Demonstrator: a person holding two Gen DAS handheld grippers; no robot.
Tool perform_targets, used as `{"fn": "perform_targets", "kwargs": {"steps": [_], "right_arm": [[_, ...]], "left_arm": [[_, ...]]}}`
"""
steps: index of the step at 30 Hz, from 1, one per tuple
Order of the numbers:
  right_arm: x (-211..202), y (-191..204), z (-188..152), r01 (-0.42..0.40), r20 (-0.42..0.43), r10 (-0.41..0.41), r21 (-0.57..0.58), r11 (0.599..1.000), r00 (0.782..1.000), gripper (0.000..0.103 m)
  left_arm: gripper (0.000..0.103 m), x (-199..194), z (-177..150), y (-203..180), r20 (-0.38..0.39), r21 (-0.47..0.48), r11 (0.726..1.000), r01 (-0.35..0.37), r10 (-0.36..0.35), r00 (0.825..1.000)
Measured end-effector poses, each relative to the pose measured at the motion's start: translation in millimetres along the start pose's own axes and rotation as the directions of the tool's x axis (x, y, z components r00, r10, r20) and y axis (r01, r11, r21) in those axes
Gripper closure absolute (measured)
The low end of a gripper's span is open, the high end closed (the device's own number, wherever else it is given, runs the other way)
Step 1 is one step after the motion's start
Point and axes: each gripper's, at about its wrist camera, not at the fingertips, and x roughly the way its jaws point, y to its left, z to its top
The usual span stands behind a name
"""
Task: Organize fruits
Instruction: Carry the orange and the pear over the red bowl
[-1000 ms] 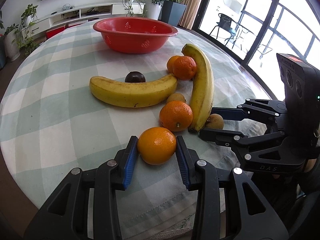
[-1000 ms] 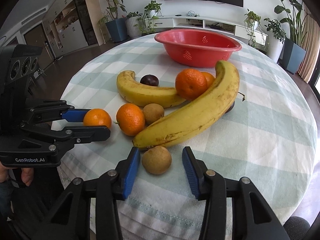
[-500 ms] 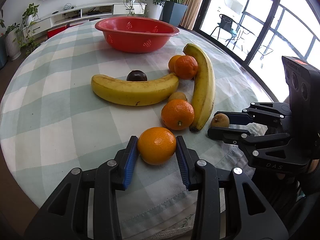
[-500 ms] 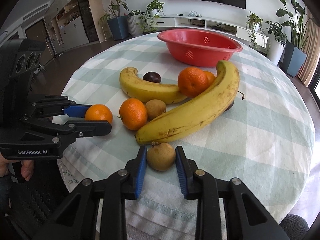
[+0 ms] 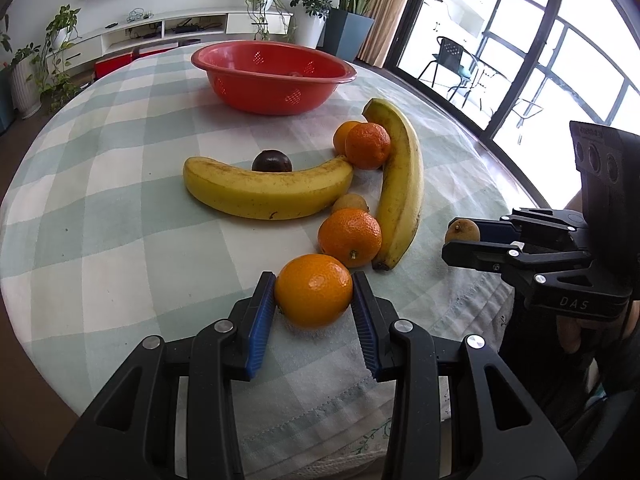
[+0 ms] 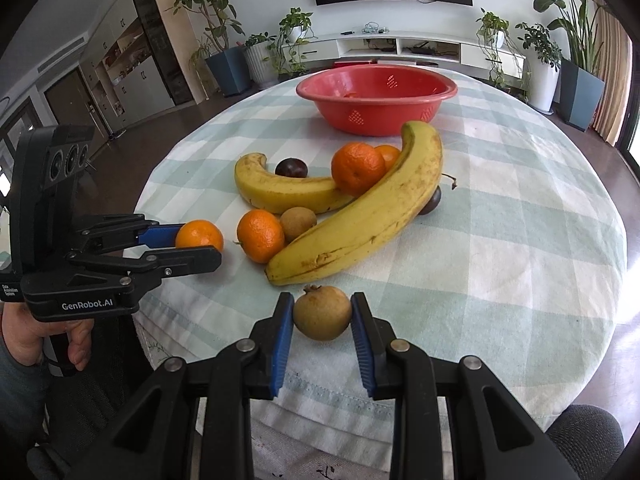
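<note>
My left gripper [image 5: 314,300] is shut on an orange [image 5: 313,291] near the table's front edge; the right wrist view shows the same orange [image 6: 199,235] between its fingers. My right gripper [image 6: 322,314] is shut on a small brown fruit [image 6: 322,313], held just above the cloth; the left wrist view shows that fruit [image 5: 462,231] at the right. Two bananas [image 6: 356,216] [image 5: 264,190], several oranges [image 5: 349,237], another brown fruit [image 6: 298,222] and two dark round fruits [image 5: 272,161] lie mid-table. A red perforated basin [image 6: 376,98] stands at the far side.
The round table [image 6: 520,240] wears a green-and-white checked cloth that hangs over its front edge. A hand [image 6: 40,340] grips the left tool's handle. Beyond the table are potted plants, a low white shelf unit and large windows.
My right gripper closed on the small brown fruit and lifted it slightly off the cloth, away from the banana's end. The left gripper kept still on its orange.
</note>
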Motion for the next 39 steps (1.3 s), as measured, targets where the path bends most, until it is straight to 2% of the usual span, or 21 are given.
{"fn": "perform_targets", "kwargs": {"steps": [12,25,31,39], "right_arm": [[-20,-41,14,0.012,0.06,-0.019,0.116,0.993,0.998,0.072],[-65,-107,46,0.099,0.176,-0.139,0.223,0.97,0.974,0.072],[-79,-115,78,0.108,0.231,-0.155,0.202,0.973,0.961,0.072],[-66,-93,145,0.066,0.284,-0.09,0.091,0.994,0.955,0.072]], "left_arm": [[0.068,-22,27,15,0.056,0.0,0.999,-0.036,0.036,0.998],[0.067,-47,90,30,0.139,0.032,0.995,-0.095,0.09,0.986],[0.068,-45,133,28,0.158,0.078,0.99,-0.119,0.106,0.982],[0.067,-10,200,13,0.139,0.16,0.976,-0.145,0.124,0.983]]}}
